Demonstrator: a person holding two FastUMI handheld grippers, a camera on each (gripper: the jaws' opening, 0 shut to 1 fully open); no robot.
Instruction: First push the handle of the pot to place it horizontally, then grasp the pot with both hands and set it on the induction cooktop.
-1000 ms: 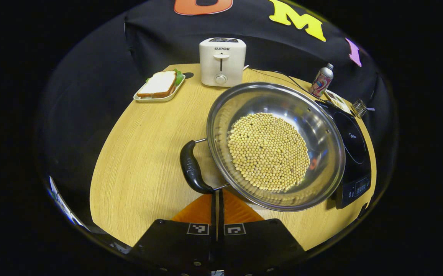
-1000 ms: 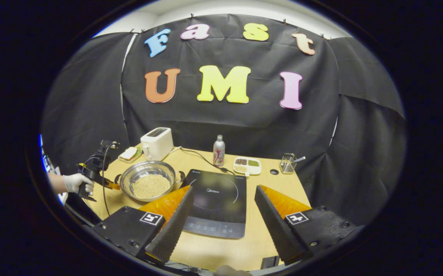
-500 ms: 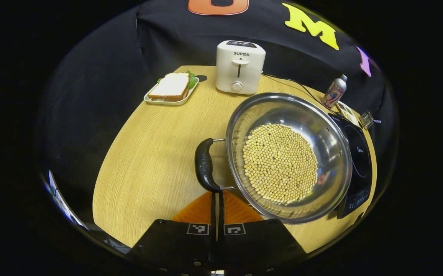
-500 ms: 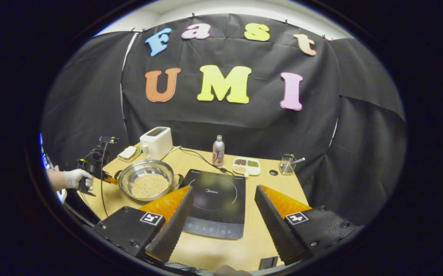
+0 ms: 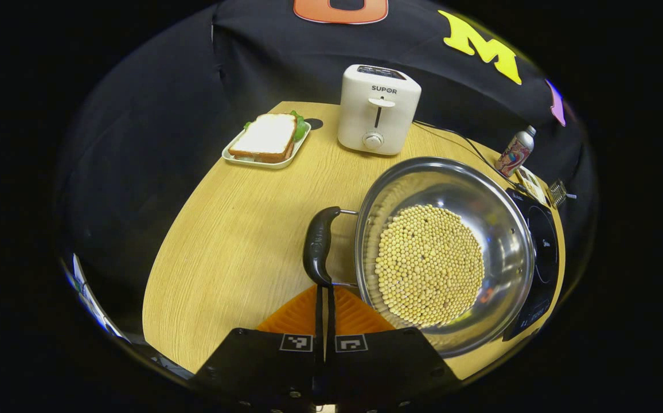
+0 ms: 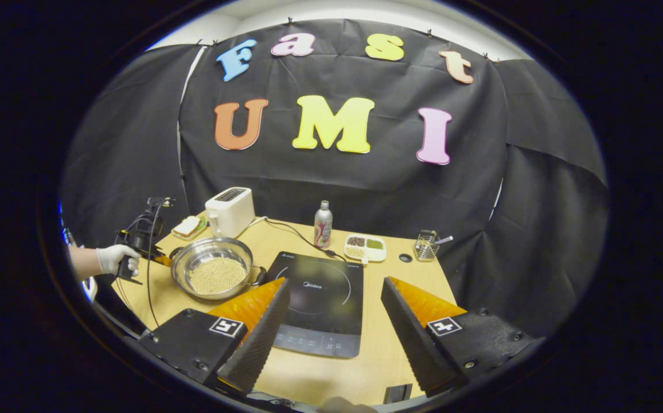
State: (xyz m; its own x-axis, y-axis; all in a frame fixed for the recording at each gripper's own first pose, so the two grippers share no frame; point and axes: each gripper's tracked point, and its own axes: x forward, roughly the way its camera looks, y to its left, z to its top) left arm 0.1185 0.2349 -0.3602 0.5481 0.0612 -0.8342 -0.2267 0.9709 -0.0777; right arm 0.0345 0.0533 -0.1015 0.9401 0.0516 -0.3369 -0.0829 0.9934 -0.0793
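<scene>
A steel pot (image 5: 498, 229) full of pale beans stands on the wooden table (image 5: 228, 241), left of the black induction cooktop (image 5: 541, 241). The pot's black side handle (image 5: 318, 245) stands nearly upright in the left gripper view. My left gripper (image 5: 324, 288) is shut with nothing between its fingers, and its tips touch the handle's near end. In the right gripper view, my right gripper (image 6: 334, 285) hangs open above the cooktop (image 6: 320, 287). The pot (image 6: 212, 269) lies to its left there. The left gripper (image 6: 136, 249) sits by the pot's far handle, held by a gloved hand (image 6: 112, 259).
A white toaster (image 5: 378, 109) and a tray with a sandwich (image 5: 266, 140) stand at the back left. A bottle (image 6: 323, 225), a divided dish of grains (image 6: 366, 246) and a wire holder (image 6: 428, 245) line the back behind the cooktop. A cable runs from the toaster.
My shut left gripper has pressed on the handle's near end, and the pot has turned a little and slid slightly along the table. The right gripper stays open, almost still.
</scene>
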